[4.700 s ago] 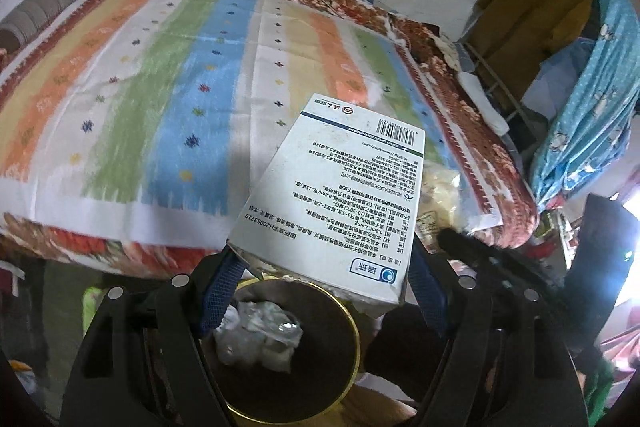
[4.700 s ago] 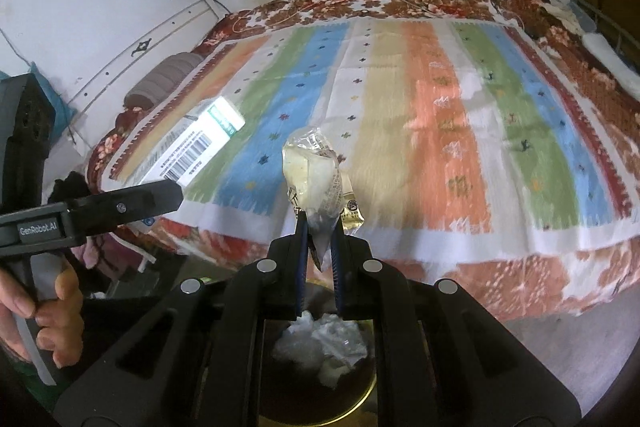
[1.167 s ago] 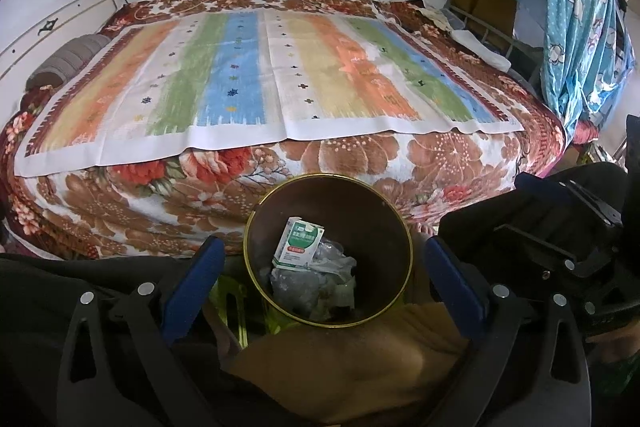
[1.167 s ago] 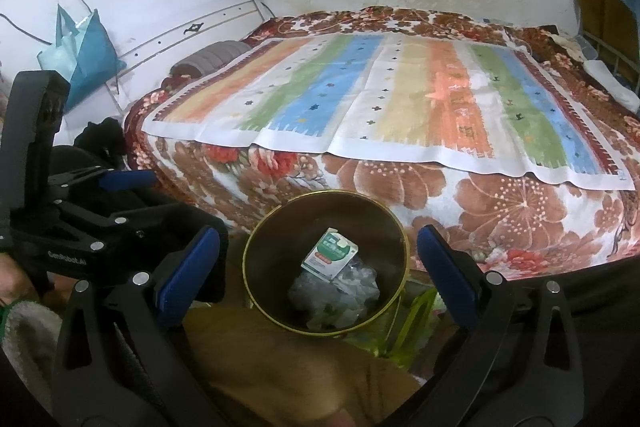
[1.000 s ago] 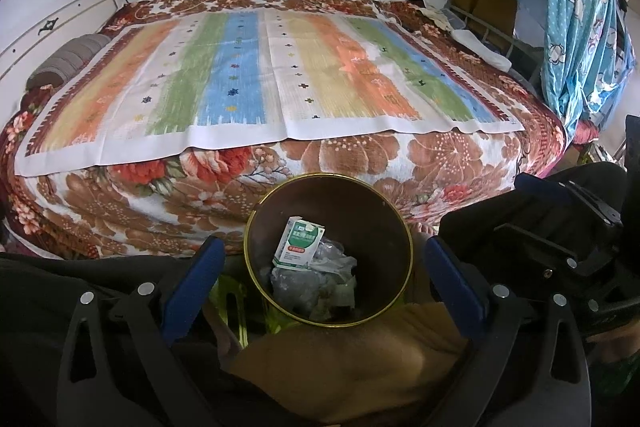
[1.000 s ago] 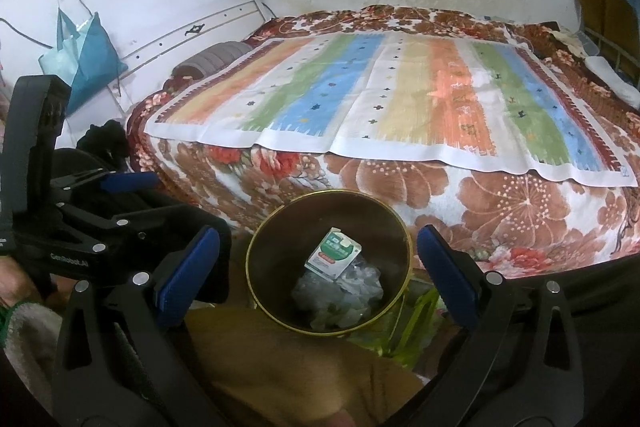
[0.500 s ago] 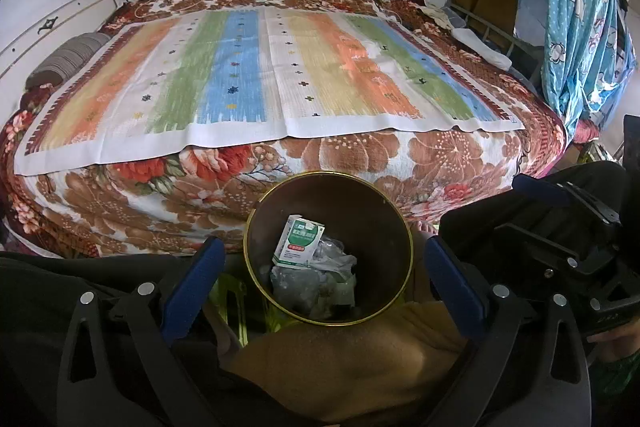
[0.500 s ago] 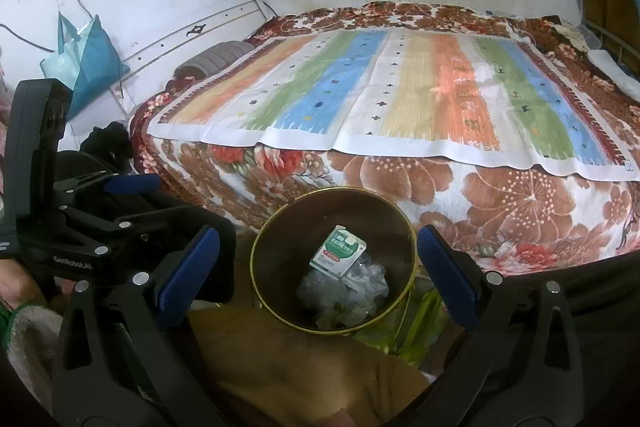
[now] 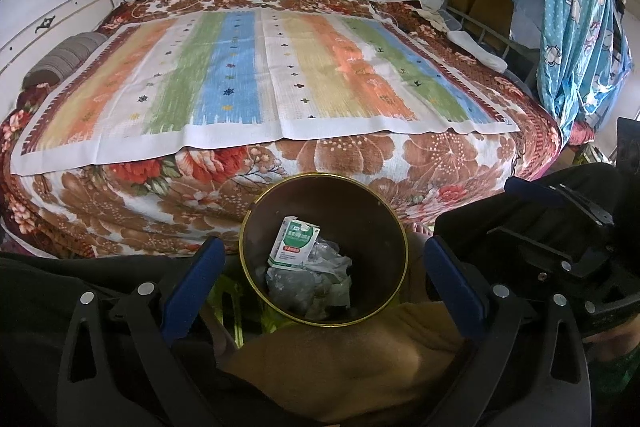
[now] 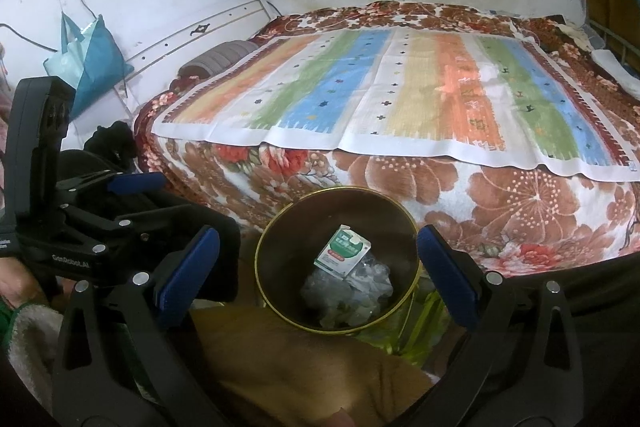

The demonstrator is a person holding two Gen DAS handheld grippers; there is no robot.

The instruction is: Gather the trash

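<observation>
Striped bedspread (image 9: 280, 75) fills the upper frame, both the left gripper (image 9: 320, 267) and right gripper (image 10: 316, 263) hang spread wide and empty over the bin (image 9: 256, 227) at lower centre, box (image 9: 294, 241) and wrappers (image 9: 312, 283) inside; a low swing could tip that bin.

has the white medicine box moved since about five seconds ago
Yes. The medicine box left the left gripper above the striped bed sheet and now lies inside the trash bin.

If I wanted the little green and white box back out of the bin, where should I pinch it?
Probably the box's raised top end, coming straight down from above. It leans tilted on crumpled plastic inside the bin, whose walls block the sides, so its narrow faces likely suit the fingers.
</observation>
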